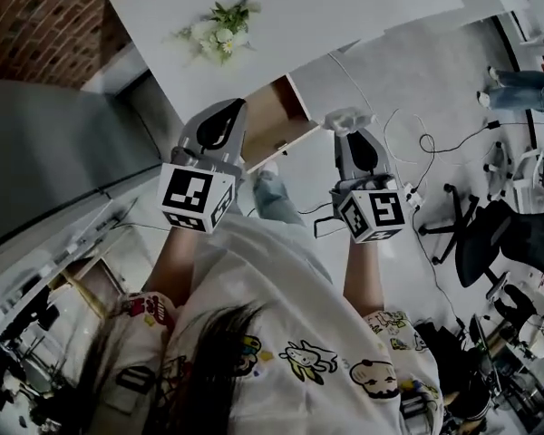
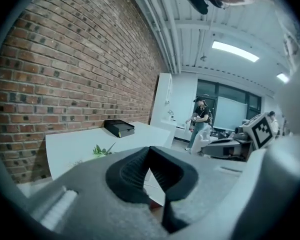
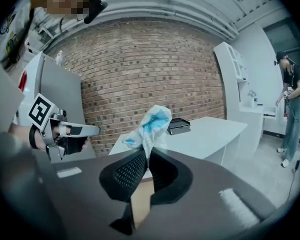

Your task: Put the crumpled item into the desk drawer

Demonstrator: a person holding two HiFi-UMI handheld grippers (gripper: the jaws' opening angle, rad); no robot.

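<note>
The crumpled item, a wad of white and blue paper or plastic, sticks up from my right gripper, which is shut on it. From the head view the wad hangs over the floor just right of the open wooden drawer under the white desk. My left gripper hovers at the drawer's left front corner. Its jaws meet at the tips with nothing between them. A strip of drawer wood shows between the right jaws.
A sprig of flowers and a black box lie on the desk. A brick wall stands behind it. Cables and an office chair are on the floor to the right. A person stands farther back.
</note>
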